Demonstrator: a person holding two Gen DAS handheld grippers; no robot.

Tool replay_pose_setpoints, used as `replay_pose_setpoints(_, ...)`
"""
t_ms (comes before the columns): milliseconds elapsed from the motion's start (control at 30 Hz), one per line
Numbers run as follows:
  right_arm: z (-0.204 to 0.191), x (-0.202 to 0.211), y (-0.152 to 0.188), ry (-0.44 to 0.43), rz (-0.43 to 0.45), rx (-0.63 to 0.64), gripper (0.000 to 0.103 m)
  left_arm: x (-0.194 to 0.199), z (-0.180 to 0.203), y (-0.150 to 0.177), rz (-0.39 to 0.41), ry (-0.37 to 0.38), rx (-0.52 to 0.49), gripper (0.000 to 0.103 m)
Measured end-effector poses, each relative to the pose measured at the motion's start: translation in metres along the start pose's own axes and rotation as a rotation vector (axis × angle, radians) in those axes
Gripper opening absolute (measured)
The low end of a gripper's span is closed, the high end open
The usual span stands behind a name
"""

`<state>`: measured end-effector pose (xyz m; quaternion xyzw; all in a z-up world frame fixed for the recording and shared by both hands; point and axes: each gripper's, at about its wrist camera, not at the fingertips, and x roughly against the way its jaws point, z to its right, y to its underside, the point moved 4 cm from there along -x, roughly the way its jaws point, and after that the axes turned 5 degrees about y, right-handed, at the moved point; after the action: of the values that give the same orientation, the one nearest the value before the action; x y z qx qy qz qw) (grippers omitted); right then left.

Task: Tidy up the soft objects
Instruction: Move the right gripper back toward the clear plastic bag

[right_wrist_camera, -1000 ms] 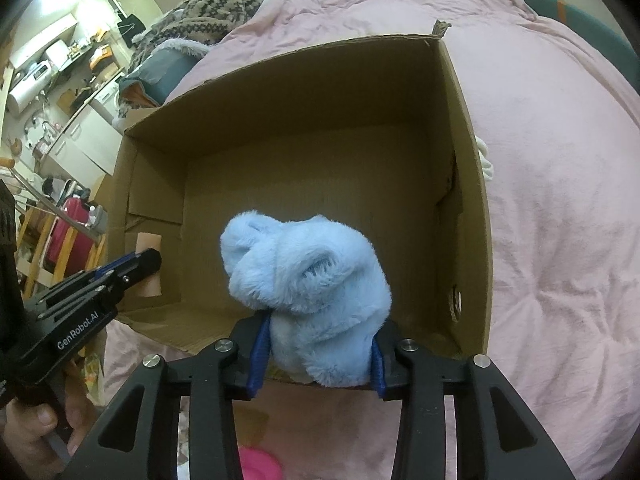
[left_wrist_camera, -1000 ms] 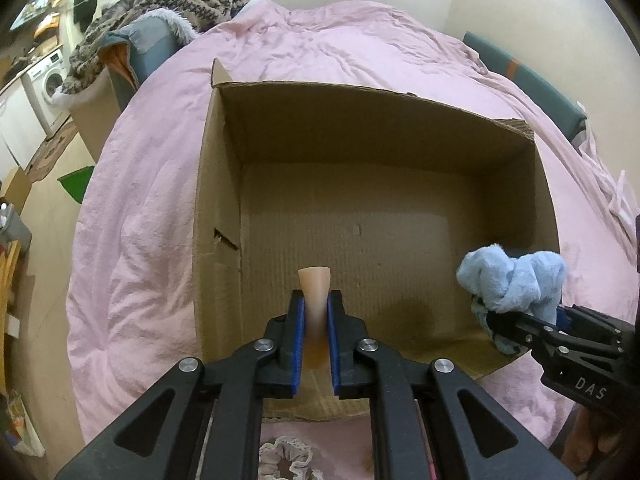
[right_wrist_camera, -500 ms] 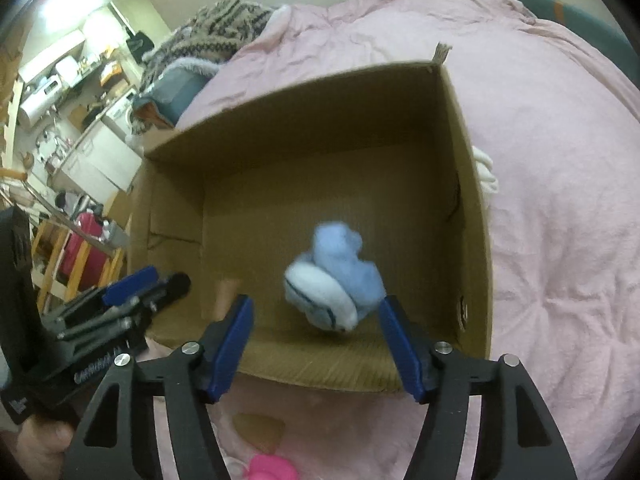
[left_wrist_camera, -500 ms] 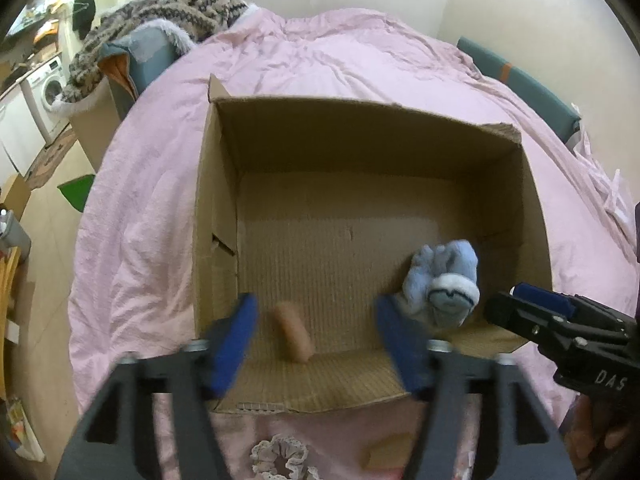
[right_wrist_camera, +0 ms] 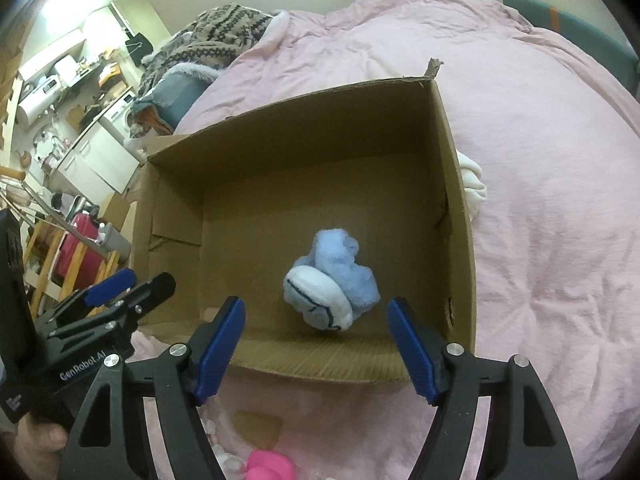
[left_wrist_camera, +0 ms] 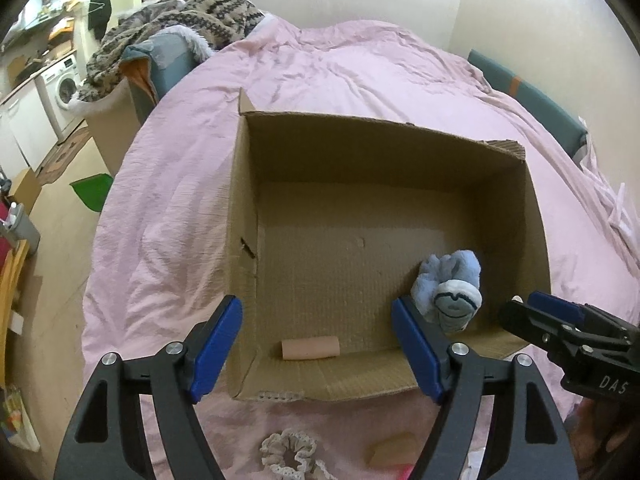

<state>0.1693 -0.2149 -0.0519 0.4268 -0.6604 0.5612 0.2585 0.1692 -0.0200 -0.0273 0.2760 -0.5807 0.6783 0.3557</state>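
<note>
On the black body of my right claw (left_wrist_camera: 536,312), at the lower right of the left wrist view, I read the white letters "DAS". On my left claw (right_wrist_camera: 132,286), at the lower left of the right wrist view, the lettering reads "GenRobot.AI". The washing machine (left_wrist_camera: 64,80) at the upper left is too small for any label to be read.

Both claws are spread wide with nothing between their blue pads (left_wrist_camera: 218,342). They sit at the bottom of their frames, at the near edge of the cardboard box (left_wrist_camera: 240,208), which rests on the pink bedspread (left_wrist_camera: 340,68).

The blue plush sock bundle (right_wrist_camera: 330,284) lies on the box floor in the middle of the right wrist view, just above and between my right claw's open pads, apart from both. In the left wrist view the same bundle (left_wrist_camera: 450,290) sits just beyond my left claw's right pad.

The small tan roll (left_wrist_camera: 310,349) lies on its side against the near wall of the box, low in the frame, between my left claw's pads. A frilly scrunchie (left_wrist_camera: 288,454) lies on the bedspread at the bottom edge.
</note>
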Motion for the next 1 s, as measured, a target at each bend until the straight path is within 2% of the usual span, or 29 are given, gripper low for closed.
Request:
replay_pose_setpoints(300, -0.003, 0.024, 0.018, 0.005, 0.004, 0.029, 0.078, 0.029, -0.003, 0.008, 0.02, -0.012, -0.01, 0.075)
replay_pose_setpoints(767, 0.0, 0.051, 0.062, 0.002, -0.042, 0.016, 0.078, 0.066, -0.019, 0.053, -0.02, -0.029, 0.043, 0.075)
replay_pose_setpoints(1000, 0.007, 0.053, 0.082, -0.017, -0.106, -0.031, 0.078, 0.079, -0.021, 0.081, -0.068, -0.046, 0.04, 0.075)
